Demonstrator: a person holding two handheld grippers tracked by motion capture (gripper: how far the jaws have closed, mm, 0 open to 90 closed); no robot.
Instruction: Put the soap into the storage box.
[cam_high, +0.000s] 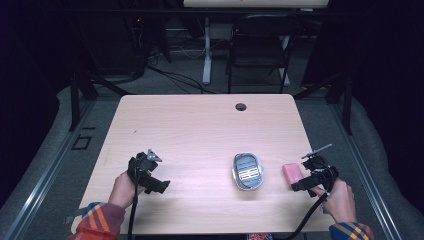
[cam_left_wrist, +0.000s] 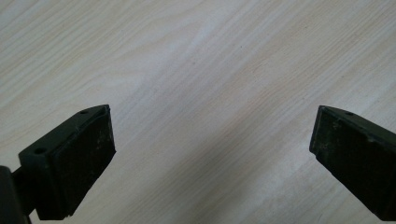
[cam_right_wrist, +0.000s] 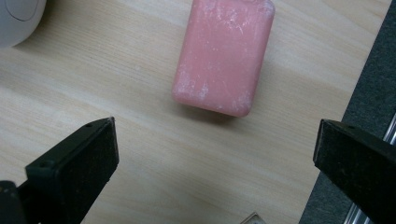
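Right gripper (cam_right_wrist: 215, 154), jaws apart, hovers near unmarked pink soap (cam_right_wrist: 223, 56); left gripper (cam_left_wrist: 210, 149) gapes over bare table (cam_left_wrist: 196, 70).

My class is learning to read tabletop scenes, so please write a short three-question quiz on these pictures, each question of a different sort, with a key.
1. True or false: the right gripper is shut on the pink soap bar.
2. Which lies nearer the table's right edge? A) the grey soap dish B) the pink soap bar
3. Fill in: the left gripper hangs open over bare ____.

Key
1. False: its jaws stand wide apart, the bar lying free beyond them.
2. B
3. Wood (the tabletop).
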